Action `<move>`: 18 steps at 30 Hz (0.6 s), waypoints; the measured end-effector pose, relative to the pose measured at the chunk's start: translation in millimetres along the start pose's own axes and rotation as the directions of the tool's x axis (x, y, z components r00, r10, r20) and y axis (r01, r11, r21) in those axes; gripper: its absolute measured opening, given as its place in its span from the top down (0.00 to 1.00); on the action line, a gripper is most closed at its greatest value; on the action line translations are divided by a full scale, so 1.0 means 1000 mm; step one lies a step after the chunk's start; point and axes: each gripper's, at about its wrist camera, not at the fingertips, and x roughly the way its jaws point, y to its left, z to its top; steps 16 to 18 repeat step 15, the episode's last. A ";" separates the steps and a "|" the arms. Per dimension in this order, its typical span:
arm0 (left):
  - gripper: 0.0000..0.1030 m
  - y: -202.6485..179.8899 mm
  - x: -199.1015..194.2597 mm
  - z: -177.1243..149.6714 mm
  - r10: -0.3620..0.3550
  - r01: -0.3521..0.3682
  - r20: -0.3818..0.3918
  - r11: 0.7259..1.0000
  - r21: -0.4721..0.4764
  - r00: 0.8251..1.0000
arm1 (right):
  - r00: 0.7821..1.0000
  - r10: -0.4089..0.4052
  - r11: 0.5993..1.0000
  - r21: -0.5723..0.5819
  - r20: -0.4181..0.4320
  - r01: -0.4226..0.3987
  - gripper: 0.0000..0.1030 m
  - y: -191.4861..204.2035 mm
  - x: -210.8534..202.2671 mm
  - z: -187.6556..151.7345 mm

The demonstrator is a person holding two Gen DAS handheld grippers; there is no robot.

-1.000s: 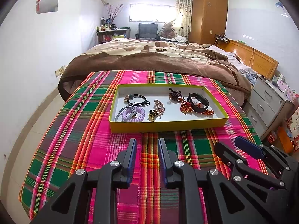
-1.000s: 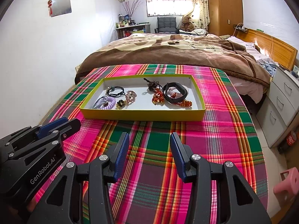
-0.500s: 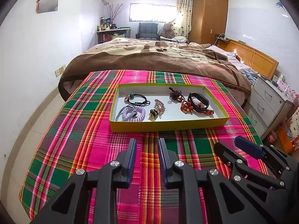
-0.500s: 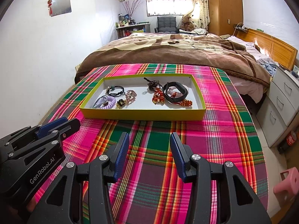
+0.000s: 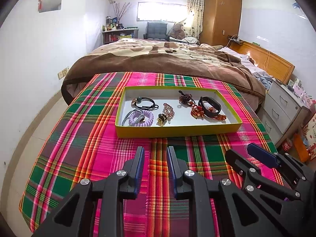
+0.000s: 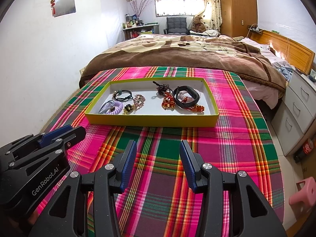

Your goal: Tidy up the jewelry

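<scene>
A shallow yellow-green tray (image 5: 177,131) (image 6: 152,121) sits on the plaid cloth (image 5: 88,148). In it lie a black hair tie (image 5: 147,103), a purple coil band (image 5: 141,116), a pink bead bracelet (image 5: 168,108), a dark bead string (image 5: 185,97), a black wristband (image 5: 210,106) (image 6: 185,98) and red-orange beads (image 5: 197,112). My left gripper (image 5: 155,158) is open and empty, hovering short of the tray's near wall. My right gripper (image 6: 158,154) is open wider, empty, also short of the tray.
A bed with a brown blanket (image 5: 167,61) lies behind the plaid table. White drawers (image 5: 284,108) stand at the right, a pink stool (image 6: 303,193) on the floor. A white wall (image 5: 29,69) runs along the left.
</scene>
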 end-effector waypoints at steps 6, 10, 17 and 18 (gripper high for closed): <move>0.78 0.000 -0.001 -0.001 0.004 -0.004 0.000 1.000 0.000 1.000 | 1.000 0.000 1.000 0.000 0.001 0.000 0.55 0.000 0.000 0.000; 0.78 0.000 -0.001 0.000 0.003 -0.003 0.001 1.000 0.000 1.000 | 1.000 -0.002 1.000 0.000 -0.001 0.002 0.55 0.000 0.000 0.000; 0.78 0.001 -0.002 -0.001 0.002 -0.002 0.003 1.000 -0.003 1.000 | 1.000 -0.003 1.000 0.001 -0.002 0.003 0.55 0.000 -0.001 0.001; 0.78 0.001 -0.002 -0.001 0.002 -0.002 0.003 1.000 -0.003 1.000 | 1.000 -0.003 1.000 0.001 -0.002 0.003 0.55 0.000 -0.001 0.001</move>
